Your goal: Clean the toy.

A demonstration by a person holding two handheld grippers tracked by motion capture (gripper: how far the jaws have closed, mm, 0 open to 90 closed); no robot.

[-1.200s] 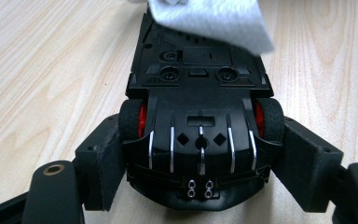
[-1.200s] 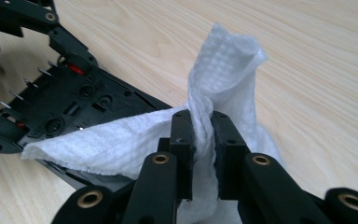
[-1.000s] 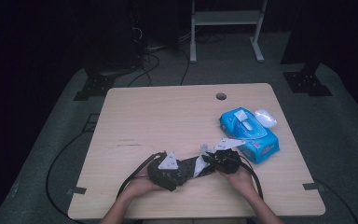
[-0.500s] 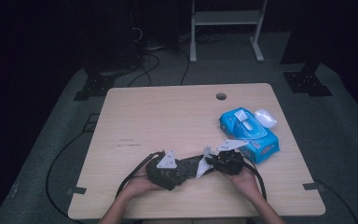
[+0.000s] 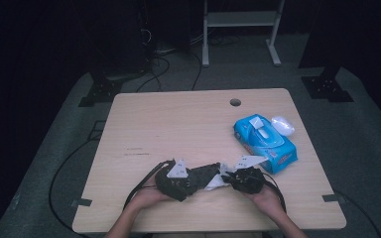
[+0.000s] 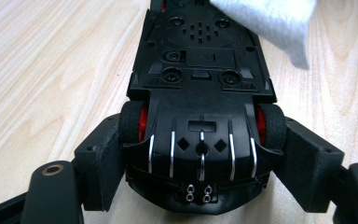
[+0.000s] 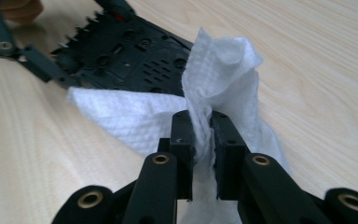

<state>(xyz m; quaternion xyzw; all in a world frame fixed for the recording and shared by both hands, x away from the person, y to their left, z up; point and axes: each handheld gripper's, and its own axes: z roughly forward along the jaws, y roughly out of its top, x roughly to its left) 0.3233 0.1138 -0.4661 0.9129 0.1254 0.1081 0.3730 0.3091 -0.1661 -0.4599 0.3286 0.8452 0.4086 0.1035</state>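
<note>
A black toy car (image 6: 200,107) with red wheel hubs lies upside down, its underside facing up. My left gripper (image 6: 200,154) is shut on it, one pad against each rear wheel. In the high view the car (image 5: 206,173) sits near the table's front edge between both hands. My right gripper (image 7: 203,135) is shut on a crumpled white wipe (image 7: 219,70), which reaches over the far end of the car's underside (image 7: 126,60). The same wipe (image 6: 270,23) shows at the top of the left gripper view. From above, my left gripper (image 5: 178,179) and right gripper (image 5: 245,179) face each other.
A blue pack of wipes (image 5: 264,143) lies at the right of the wooden table (image 5: 178,124), with a small white object (image 5: 282,125) beside it. A round cable hole (image 5: 235,102) is near the far edge. Black cables trail off the front.
The right gripper with the wipe has shifted slightly against the car's underside. The left gripper and the car have stayed put.
</note>
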